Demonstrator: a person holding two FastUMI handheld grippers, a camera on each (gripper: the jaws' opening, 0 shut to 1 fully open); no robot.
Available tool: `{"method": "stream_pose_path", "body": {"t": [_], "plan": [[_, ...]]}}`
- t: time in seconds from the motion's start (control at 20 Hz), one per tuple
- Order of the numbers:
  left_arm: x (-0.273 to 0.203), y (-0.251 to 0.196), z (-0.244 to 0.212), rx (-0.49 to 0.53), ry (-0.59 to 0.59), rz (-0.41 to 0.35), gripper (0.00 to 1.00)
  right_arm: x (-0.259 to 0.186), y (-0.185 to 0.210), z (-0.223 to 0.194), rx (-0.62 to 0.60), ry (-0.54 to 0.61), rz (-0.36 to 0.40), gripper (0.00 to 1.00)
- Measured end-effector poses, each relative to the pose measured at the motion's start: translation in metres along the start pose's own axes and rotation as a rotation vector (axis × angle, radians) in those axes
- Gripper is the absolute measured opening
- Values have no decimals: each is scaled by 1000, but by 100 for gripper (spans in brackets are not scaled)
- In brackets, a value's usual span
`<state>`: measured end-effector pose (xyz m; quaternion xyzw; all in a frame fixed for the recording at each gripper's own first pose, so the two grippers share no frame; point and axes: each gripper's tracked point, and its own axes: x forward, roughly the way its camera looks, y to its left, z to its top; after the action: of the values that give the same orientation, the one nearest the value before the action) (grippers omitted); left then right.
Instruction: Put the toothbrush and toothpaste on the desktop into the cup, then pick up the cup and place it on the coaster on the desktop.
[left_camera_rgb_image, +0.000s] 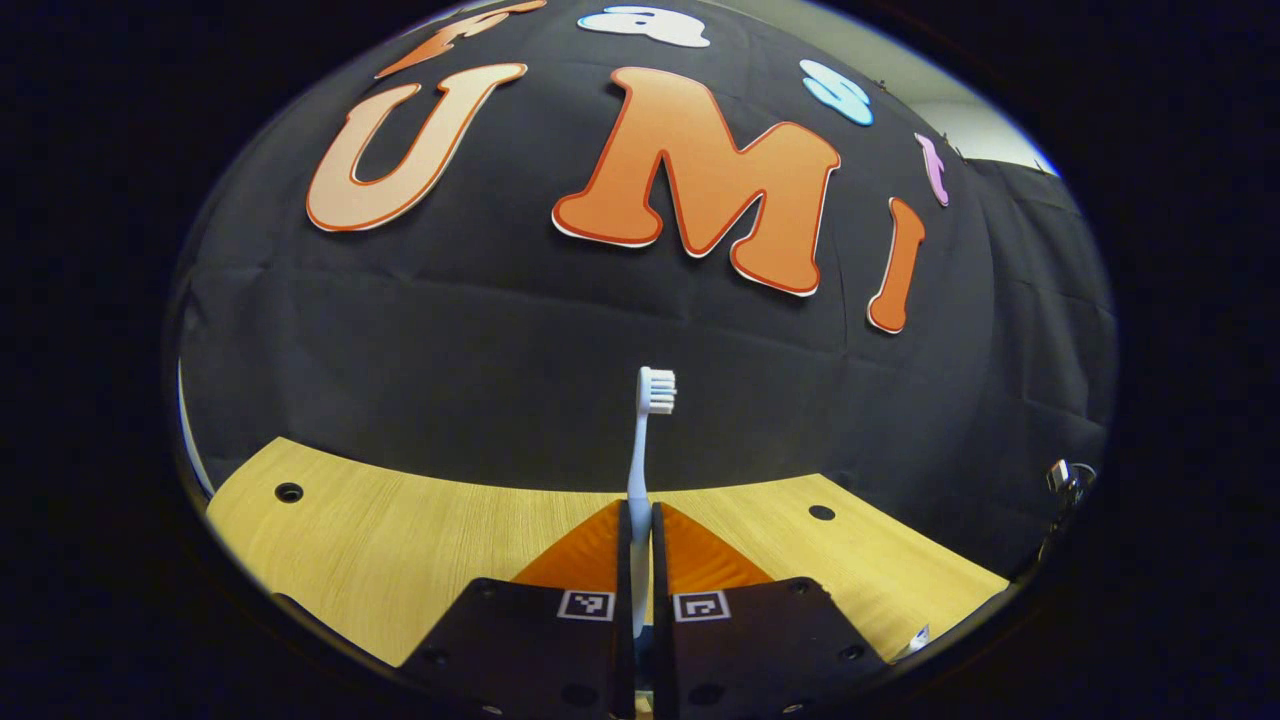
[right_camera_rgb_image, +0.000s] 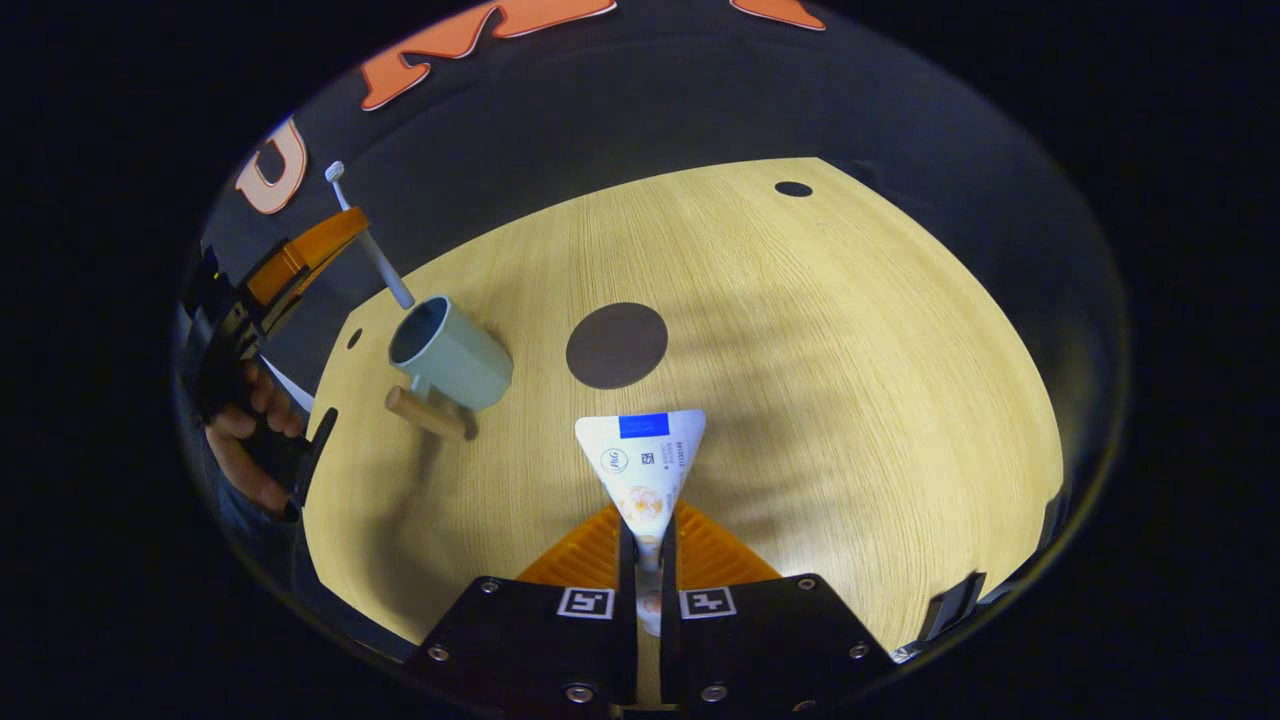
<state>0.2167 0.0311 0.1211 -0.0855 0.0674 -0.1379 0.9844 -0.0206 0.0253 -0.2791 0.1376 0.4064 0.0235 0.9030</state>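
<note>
The left gripper (left_camera_rgb_image: 640, 530) fingers pinch the toothbrush (left_camera_rgb_image: 645, 440); the right gripper (right_camera_rgb_image: 648, 545) fingers pinch the toothpaste (right_camera_rgb_image: 645, 460). A crooked drop could miss the cup (right_camera_rgb_image: 450, 352), or tip it.

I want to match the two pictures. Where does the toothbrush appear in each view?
Left gripper view: the toothbrush stands upright at center, clamped between the left gripper jaws, bristles on top.
Right gripper view: the toothbrush is at upper left, tilted, held by the left gripper, its lower end just above the cup.
Shared landmark: the wooden desktop.
</note>
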Motion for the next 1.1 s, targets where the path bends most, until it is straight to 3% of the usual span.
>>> {"method": "stream_pose_path", "body": {"t": [0.25,1.1], "plan": [[3,-2,-22,-57,-6,-29,7,-3,1,4,14,-22,20,10],[-4,-5,-79,67,-35,-61,7,1,2,10,13,-125,37,9]]}}
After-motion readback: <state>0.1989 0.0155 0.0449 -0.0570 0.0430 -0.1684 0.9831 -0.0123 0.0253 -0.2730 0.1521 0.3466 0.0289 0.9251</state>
